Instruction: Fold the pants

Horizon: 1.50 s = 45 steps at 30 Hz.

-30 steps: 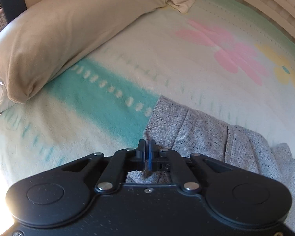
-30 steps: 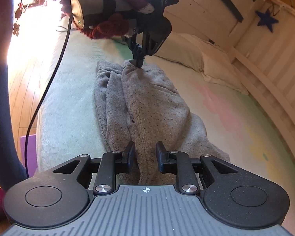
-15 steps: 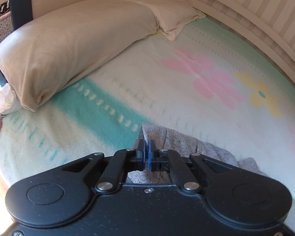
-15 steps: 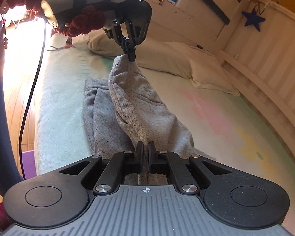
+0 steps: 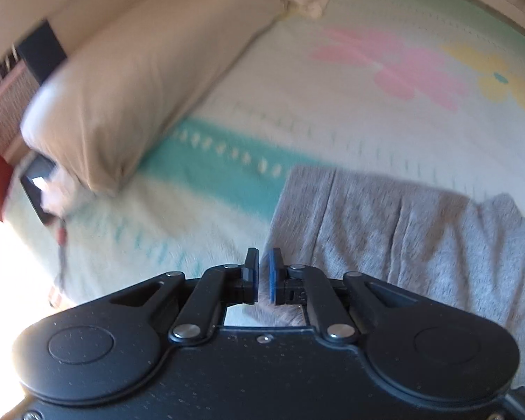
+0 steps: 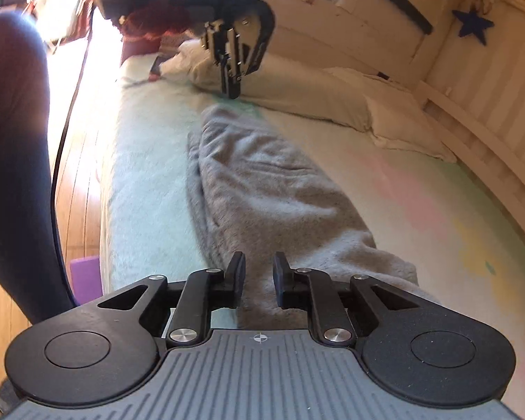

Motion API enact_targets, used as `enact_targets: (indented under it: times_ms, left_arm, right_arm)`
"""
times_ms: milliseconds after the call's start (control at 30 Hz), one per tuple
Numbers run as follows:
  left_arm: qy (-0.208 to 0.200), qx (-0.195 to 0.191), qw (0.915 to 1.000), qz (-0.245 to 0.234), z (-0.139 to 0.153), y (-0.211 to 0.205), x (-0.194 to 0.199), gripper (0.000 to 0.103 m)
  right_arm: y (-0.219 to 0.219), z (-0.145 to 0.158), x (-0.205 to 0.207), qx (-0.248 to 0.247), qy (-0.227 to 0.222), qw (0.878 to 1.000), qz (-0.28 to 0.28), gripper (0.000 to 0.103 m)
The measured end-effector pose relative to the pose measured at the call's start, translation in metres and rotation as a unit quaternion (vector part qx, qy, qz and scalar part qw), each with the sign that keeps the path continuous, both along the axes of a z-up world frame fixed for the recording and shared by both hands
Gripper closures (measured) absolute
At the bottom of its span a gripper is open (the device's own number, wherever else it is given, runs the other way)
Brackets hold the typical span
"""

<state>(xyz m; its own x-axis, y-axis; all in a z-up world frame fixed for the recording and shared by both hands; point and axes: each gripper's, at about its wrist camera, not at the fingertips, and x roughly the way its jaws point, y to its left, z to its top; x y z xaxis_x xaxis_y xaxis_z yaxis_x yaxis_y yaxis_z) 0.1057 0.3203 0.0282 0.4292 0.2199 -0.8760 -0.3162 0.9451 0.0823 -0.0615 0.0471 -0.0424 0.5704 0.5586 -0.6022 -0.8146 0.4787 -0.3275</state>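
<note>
Flowered blanket (image 5: 332, 112) covers the bed; grey pants (image 6: 262, 189) lie folded lengthwise near its edge, both claws opening, empty: left claw (image 5: 263, 276) narrow, right claw (image 6: 259, 276) wider.

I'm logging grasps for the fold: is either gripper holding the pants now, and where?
Neither: the left gripper and right gripper both stand open, clear of the grey pants.

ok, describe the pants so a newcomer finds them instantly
Start at the bed's pastel floral blanket. Near its floor-side edge lies a long heap of speckled grey sweatpants, running away from the beige pillows. It is the only grey, rumpled fabric on the bed.
</note>
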Motion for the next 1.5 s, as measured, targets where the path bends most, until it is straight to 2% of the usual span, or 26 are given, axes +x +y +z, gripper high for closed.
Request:
enact_targets:
  times_ms: [67, 133, 167, 233, 333, 400, 467, 567, 600, 767, 833, 900, 967, 1033, 1167, 1233, 1333, 1500]
  left_arm:
    - [-0.032, 0.024, 0.9991, -0.015, 0.013, -0.018, 0.003, 0.093]
    - [-0.051, 0.012, 0.9981, -0.031, 0.015, -0.033, 0.009, 0.092]
    - [-0.052, -0.006, 0.9978, -0.041, 0.01, -0.04, 0.017, 0.089]
    - [-0.03, -0.039, 0.9972, -0.055, -0.01, -0.053, 0.026, 0.086]
    - [0.04, -0.066, 0.9945, -0.071, -0.056, -0.068, 0.031, 0.086]
    - [0.067, -0.045, 0.9928, -0.089, -0.076, -0.076, 0.022, 0.086]
    - [0.069, -0.009, 0.99, -0.123, -0.074, -0.085, 0.012, 0.086]
    - [0.11, -0.028, 0.9868, -0.116, -0.064, -0.082, 0.011, 0.088]
    - [0.109, -0.03, 0.9871, -0.113, -0.058, -0.082, 0.012, 0.088]
    - [-0.001, -0.07, 0.9942, -0.081, -0.028, -0.086, 0.025, 0.087]
    - [-0.022, -0.09, 0.993, -0.074, -0.029, -0.09, 0.042, 0.086]
    - [-0.032, -0.113, 0.9912, -0.061, -0.04, -0.092, 0.058, 0.079]
    - [-0.008, -0.12, 0.9918, -0.045, -0.058, -0.09, 0.066, 0.079]
    - [0.039, -0.112, 0.9922, -0.037, -0.076, -0.09, 0.066, 0.08]
    - [0.034, -0.142, 0.9893, -0.004, -0.08, -0.075, 0.054, 0.082]
    - [0.036, -0.153, 0.9875, 0.016, -0.079, -0.067, 0.052, 0.086]
    - [0.039, -0.165, 0.985, 0.029, -0.079, -0.06, 0.05, 0.086]
    - [0.04, -0.148, 0.9881, 0.017, -0.077, -0.064, 0.057, 0.086]
  right_arm:
    - [-0.012, 0.011, 0.012, 0.028, 0.007, 0.999, -0.032, 0.085]
    - [-0.022, 0.012, 0.026, 0.038, 0.009, 0.997, -0.069, 0.085]
    - [-0.026, 0.008, 0.034, 0.031, 0.014, 0.995, -0.089, 0.085]
    - [-0.034, -0.004, 0.047, 0.019, 0.035, 0.992, -0.117, 0.085]
    - [-0.045, -0.03, 0.056, -0.028, 0.076, 0.987, -0.141, 0.085]
    - [-0.051, -0.048, 0.048, -0.066, 0.093, 0.985, -0.133, 0.086]
    - [-0.055, -0.052, 0.034, -0.07, 0.072, 0.988, -0.121, 0.086]
    - [-0.057, -0.047, 0.033, -0.064, 0.097, 0.986, -0.124, 0.086]
    - [-0.059, -0.044, 0.037, -0.057, 0.107, 0.985, -0.126, 0.086]
    - [-0.077, -0.007, 0.061, 0.023, 0.128, 0.977, -0.17, 0.086]
    - [-0.085, 0.008, 0.077, 0.053, 0.133, 0.971, -0.189, 0.086]
    - [-0.093, 0.019, 0.097, 0.077, 0.142, 0.964, -0.21, 0.086]
    - [-0.1, 0.025, 0.12, 0.099, 0.158, 0.956, -0.226, 0.086]
    - [-0.104, 0.03, 0.142, 0.116, 0.175, 0.949, -0.237, 0.085]
    - [-0.104, 0.029, 0.198, 0.146, 0.215, 0.931, -0.256, 0.084]
    - [-0.1, 0.021, 0.227, 0.157, 0.248, 0.919, -0.262, 0.082]
    - [-0.088, 0.005, 0.257, 0.16, 0.286, 0.907, -0.265, 0.081]
    - [-0.066, -0.02, 0.278, 0.135, 0.307, 0.908, -0.251, 0.081]
